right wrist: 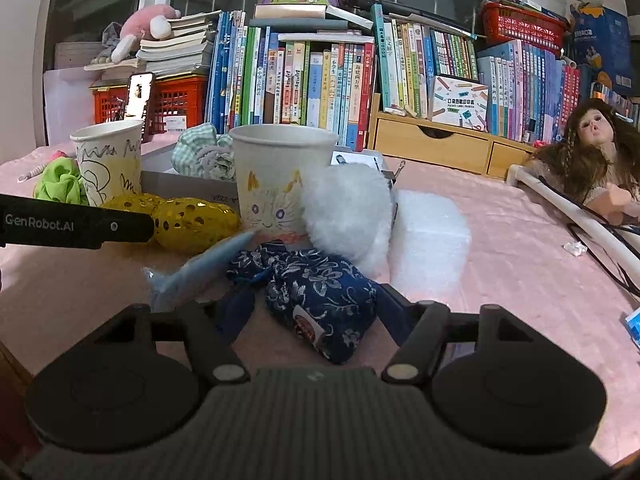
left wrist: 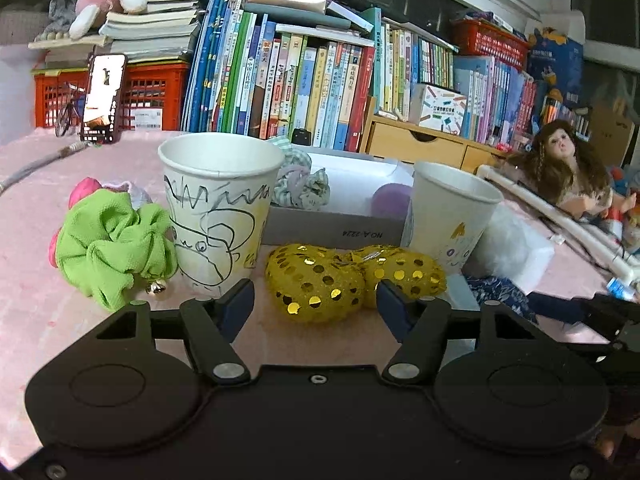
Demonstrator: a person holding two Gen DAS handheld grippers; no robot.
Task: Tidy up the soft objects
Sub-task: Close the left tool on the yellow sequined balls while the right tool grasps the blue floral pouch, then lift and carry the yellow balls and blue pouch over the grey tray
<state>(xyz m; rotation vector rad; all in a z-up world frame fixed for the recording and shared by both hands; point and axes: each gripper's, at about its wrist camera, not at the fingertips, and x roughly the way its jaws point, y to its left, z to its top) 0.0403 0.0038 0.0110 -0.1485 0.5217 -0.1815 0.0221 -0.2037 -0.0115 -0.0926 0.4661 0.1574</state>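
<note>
Left gripper (left wrist: pixel 316 300) straddles the gold bow (left wrist: pixel 352 278) before the cups, right gripper (right wrist: pixel 316 310) the blue pouch (right wrist: pixel 320 300) — neither visibly pinching. Close squarely on each middle — then lift.

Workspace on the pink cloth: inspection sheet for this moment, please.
Surface: pink cloth, crowded.
Job's things: gold sequined pouch between left gripper fingers; blue floral pouch between right gripper fingers; green scrunchie, white pompom, checked scrunchies in grey box.
Clutter: two drawn-on paper cups, doll.
Grippers: both part closed; whether the pads press, unclear.
Cables: one at far left.
Surroundings: bookshelf, red crates.
</note>
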